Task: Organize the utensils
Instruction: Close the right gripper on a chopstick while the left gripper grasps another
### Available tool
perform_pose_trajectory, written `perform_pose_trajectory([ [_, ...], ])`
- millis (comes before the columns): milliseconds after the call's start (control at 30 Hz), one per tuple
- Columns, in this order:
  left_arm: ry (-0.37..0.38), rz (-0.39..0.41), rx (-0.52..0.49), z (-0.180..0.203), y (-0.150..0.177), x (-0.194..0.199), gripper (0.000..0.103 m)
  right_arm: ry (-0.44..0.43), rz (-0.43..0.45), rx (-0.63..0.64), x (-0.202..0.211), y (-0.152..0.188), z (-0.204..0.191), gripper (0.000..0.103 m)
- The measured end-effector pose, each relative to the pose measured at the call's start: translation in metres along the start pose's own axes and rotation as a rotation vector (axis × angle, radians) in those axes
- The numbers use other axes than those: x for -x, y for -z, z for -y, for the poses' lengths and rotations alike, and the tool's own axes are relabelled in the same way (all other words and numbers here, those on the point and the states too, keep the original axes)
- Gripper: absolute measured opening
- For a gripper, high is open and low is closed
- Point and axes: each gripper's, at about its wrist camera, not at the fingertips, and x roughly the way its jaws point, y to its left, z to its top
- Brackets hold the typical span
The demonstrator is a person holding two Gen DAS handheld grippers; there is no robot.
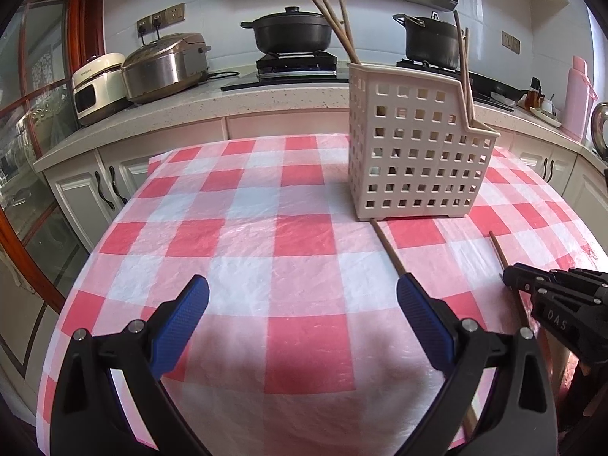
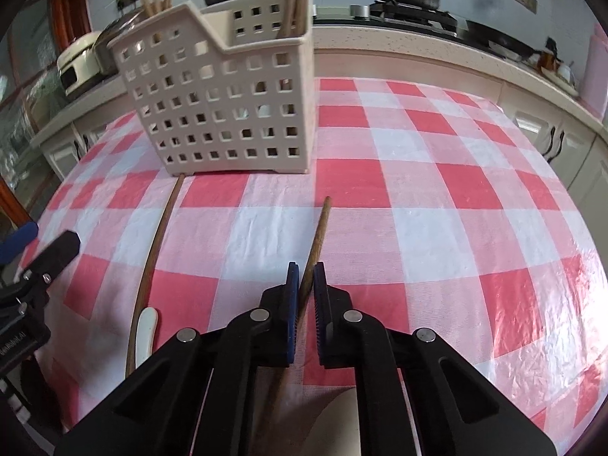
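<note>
A chopstick (image 2: 317, 235) lies on the checked cloth (image 2: 437, 197) just short of the basket (image 2: 228, 106) — the right gripper (image 2: 305, 285) pinches it. A second chopstick (image 2: 152, 262) reaches the basket's foot. The left gripper (image 1: 303, 304) hovers wide, empty.

Your left wrist view looks low across the checked tablecloth (image 1: 304, 258) toward the utensil basket (image 1: 414, 152) at upper right; your right wrist view sits closer, basket (image 2: 224, 102) upper left. Both share cloth, basket, and the stove counter (image 1: 266, 95) behind
</note>
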Motion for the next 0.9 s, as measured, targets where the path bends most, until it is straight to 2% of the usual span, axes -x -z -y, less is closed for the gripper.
perform_pose_trajectory([
  [233,0.054,-0.058,0.004,0.022,-0.01,-0.02,0.095,-0.068,0.052,-0.073,0.01,0.001,0.014,0.008],
  [267,0.058,-0.066,0.006,0.025,-0.012,-0.024,0.092,-0.075,0.054,-0.082,0.01,0.001,0.016,0.008],
  [467,0.095,-0.181,0.01,0.044,-0.018,-0.056,0.063,-0.11,0.066,-0.097,0.012,0.001,0.019,0.008],
  [533,0.093,-0.205,0.01,0.049,-0.018,-0.064,0.059,-0.12,0.07,-0.101,0.013,0.001,0.019,0.008],
  [733,0.058,-0.215,-0.028,0.062,-0.017,-0.072,0.044,-0.148,0.077,-0.118,0.014,0.002,0.023,0.008],
  [900,0.071,-0.203,-0.075,0.072,-0.013,-0.065,0.019,-0.159,0.083,-0.124,0.015,0.003,0.024,0.008],
])
